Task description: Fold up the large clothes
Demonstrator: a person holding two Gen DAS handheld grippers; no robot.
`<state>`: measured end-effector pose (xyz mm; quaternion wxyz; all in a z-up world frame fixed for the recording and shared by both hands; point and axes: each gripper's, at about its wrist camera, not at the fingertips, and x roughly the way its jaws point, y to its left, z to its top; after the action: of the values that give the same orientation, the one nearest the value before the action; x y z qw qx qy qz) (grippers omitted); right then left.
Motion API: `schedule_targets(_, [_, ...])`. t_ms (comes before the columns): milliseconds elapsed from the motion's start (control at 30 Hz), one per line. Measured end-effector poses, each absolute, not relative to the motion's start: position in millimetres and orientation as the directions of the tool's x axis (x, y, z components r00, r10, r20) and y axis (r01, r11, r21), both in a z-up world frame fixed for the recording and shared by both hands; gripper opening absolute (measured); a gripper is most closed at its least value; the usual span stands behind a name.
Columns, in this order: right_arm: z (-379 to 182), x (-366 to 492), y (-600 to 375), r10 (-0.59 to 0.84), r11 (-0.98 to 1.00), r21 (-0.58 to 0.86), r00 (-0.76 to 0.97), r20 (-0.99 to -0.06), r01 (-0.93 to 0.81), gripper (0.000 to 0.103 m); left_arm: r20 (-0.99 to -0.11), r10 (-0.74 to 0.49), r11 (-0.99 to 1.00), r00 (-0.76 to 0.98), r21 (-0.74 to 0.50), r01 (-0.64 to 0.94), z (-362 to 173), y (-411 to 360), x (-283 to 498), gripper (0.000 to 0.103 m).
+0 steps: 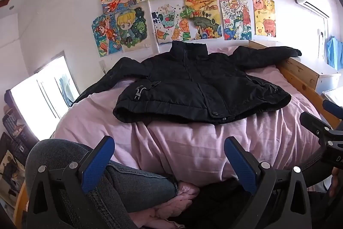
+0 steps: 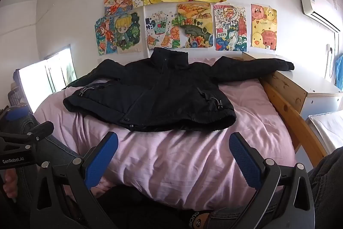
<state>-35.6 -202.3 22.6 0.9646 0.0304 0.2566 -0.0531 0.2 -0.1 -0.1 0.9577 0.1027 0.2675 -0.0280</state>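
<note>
A black padded jacket (image 1: 193, 89) lies flat, front up, on a bed with a pink sheet (image 1: 193, 143), collar toward the wall and both sleeves spread out. It also shows in the right wrist view (image 2: 154, 91). Its right sleeve (image 2: 257, 68) rests on the wooden bed frame. My left gripper (image 1: 169, 145) is open and empty, held back from the jacket's hem above the near bed edge. My right gripper (image 2: 173, 143) is open and empty, likewise short of the hem. Each gripper shows at the edge of the other's view.
A wooden bed frame (image 2: 285, 108) runs along the right, with a white cabinet (image 2: 321, 96) behind it. Drawings (image 1: 182, 3) cover the wall. A bright window (image 1: 42, 96) is at left. The person's jeans-clad knees (image 1: 118, 181) sit at the near bed edge.
</note>
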Motion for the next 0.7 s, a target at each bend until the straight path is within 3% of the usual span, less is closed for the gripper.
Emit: schedule_targets(700, [19.1,-34.6,-206.0,-0.086,0.992,0.034,0.856,-0.510,0.120,0.102,-0.534,-0.016,0.983,0.845,0.145,0.111,-0.7,5.2,4.3,0.103])
